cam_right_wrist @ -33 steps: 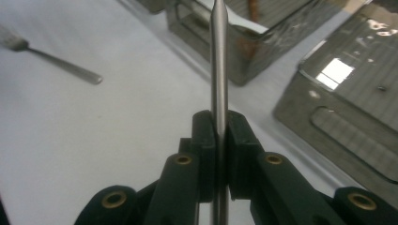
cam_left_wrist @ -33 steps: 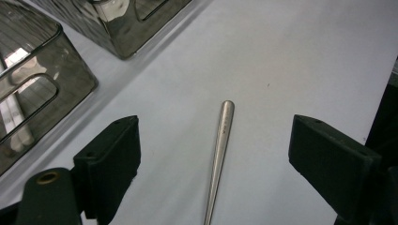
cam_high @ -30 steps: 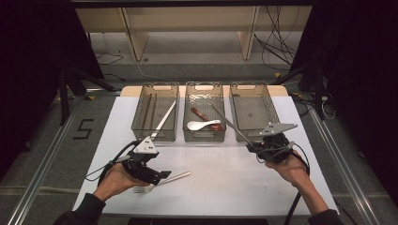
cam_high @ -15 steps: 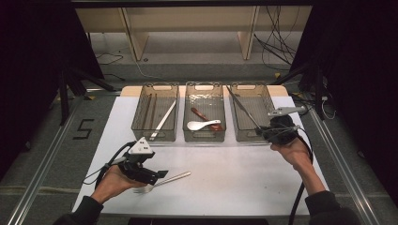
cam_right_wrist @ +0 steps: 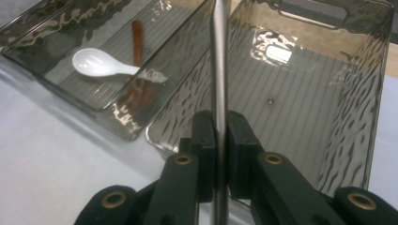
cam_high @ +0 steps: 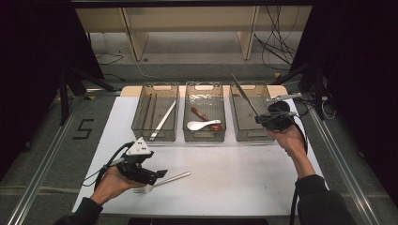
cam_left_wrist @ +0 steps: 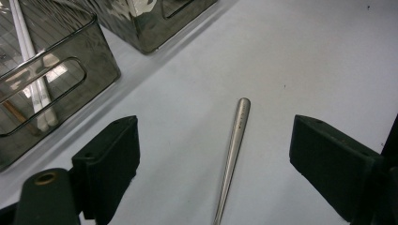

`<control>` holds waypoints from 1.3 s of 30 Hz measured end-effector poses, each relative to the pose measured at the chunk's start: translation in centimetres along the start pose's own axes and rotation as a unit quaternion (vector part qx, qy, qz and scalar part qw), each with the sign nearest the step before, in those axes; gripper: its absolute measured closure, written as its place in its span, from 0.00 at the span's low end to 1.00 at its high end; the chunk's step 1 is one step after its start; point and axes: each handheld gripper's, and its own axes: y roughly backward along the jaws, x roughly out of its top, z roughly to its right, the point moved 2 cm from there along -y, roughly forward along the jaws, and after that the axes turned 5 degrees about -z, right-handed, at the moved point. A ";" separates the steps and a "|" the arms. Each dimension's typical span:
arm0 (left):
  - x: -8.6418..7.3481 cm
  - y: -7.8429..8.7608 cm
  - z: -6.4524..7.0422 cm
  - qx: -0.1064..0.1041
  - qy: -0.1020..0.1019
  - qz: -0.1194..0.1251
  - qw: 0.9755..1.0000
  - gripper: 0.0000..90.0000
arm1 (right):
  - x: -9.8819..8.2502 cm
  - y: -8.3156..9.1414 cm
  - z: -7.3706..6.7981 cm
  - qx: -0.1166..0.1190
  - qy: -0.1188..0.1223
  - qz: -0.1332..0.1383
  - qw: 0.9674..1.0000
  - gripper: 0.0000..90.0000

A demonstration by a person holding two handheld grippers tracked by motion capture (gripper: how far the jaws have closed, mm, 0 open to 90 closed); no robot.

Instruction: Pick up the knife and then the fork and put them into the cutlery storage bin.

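Note:
My left gripper (cam_high: pixel 157 176) hovers low over the white table, open, with a metal fork (cam_high: pixel 162 182) lying between its jaws. The left gripper view shows the fork's handle (cam_left_wrist: pixel 233 150) running up the gap, touching neither pad of my left gripper (cam_left_wrist: pixel 213 138). My right gripper (cam_high: pixel 259 119) is shut on a slim metal utensil (cam_high: pixel 244 96), held over the right-hand smoky bin (cam_high: pixel 251 138). In the right gripper view the utensil (cam_right_wrist: pixel 218 56) stands edge-on, clamped by my right gripper (cam_right_wrist: pixel 221 126), above that bin's bare ribbed floor (cam_right_wrist: pixel 291 93).
Three clear smoky bins stand in a row at the table's far side. The left bin (cam_high: pixel 141 126) holds white and wooden chopsticks (cam_high: pixel 163 120). The middle bin (cam_high: pixel 204 138) holds a white spoon (cam_high: pixel 202 124) and a brown one (cam_high: pixel 201 114). Cables hang at the right.
My right hand has carried the utensil from in front of the bins to the right and farther back, over the right bin. The left hand and the fork stayed put.

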 end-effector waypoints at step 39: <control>-0.2 -0.5 -0.1 0.003 -0.001 -0.021 1.000 0.18 | 1.9 -2.3 0.0 -0.003 -0.049 -0.004 0.999 0.55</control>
